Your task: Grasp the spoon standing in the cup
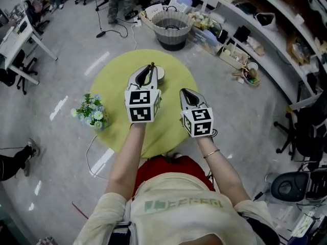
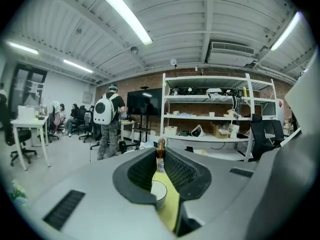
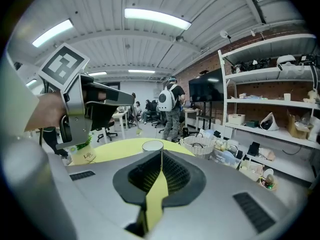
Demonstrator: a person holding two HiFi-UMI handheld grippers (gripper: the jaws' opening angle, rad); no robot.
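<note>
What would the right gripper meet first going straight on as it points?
Probably the white round cup, standing on the round yellow table straight ahead of the right gripper; depth is uncertain.

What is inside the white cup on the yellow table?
Nothing I can see: no spoon stands in the cup. The spoon is pinched in the left gripper. The cup's bottom is hidden behind its wall.

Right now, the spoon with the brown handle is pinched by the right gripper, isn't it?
Not quite. It is the left gripper that pinches the spoon with the brown handle. The left gripper view shows its jaws closed on the handle, with the cup showing below them. The right gripper has its jaws together with nothing between them.
</note>
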